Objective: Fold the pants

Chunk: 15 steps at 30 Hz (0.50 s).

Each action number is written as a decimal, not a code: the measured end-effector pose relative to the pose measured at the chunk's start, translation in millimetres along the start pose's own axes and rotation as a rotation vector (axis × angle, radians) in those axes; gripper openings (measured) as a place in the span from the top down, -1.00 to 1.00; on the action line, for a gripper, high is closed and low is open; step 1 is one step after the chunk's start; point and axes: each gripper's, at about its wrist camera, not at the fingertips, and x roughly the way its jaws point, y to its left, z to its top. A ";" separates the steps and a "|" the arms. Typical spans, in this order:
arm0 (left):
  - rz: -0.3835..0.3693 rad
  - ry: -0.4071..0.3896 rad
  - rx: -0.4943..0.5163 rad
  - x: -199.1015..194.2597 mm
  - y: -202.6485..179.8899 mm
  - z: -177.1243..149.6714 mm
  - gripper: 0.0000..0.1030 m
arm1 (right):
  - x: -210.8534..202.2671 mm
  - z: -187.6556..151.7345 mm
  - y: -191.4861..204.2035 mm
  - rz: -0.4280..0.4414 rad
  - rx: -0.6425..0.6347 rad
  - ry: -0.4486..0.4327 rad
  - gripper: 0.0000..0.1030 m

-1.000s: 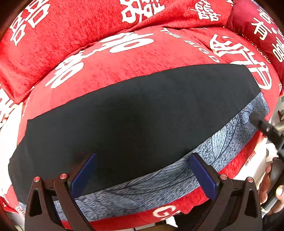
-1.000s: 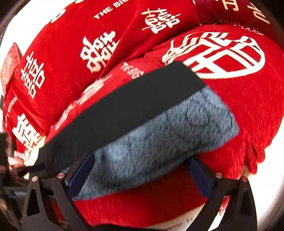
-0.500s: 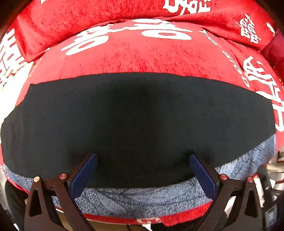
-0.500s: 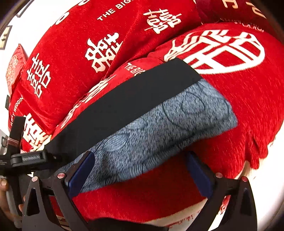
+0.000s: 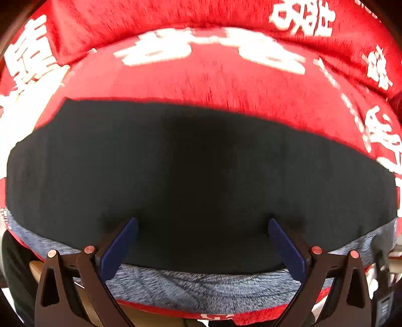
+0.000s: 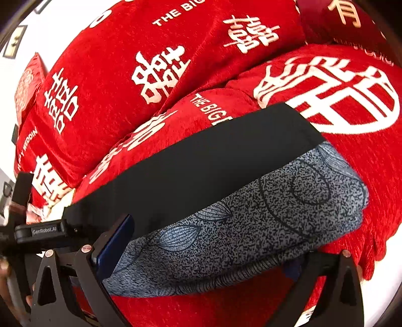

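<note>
- Red plush cushions [image 6: 176,63] lie behind; my left gripper [image 5: 201,239], spread, has moved over the black-and-grey patterned pants [image 5: 201,171]
- my right gripper [image 6: 213,249], spread, now straddles their grey edge; grasp looks next

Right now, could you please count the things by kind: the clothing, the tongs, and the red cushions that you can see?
Pants (black and grey patterned, lying folded): 1
Tongs, left tongs and right tongs: 2
Red cushions, seat cushion, back cushion, darker cushion: 3
Total: 6
</note>
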 end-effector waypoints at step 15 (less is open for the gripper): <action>0.018 -0.037 0.062 1.3 -20.7 8.8 -1.00 | 9.0 31.2 -4.1 -0.128 0.010 0.054 0.38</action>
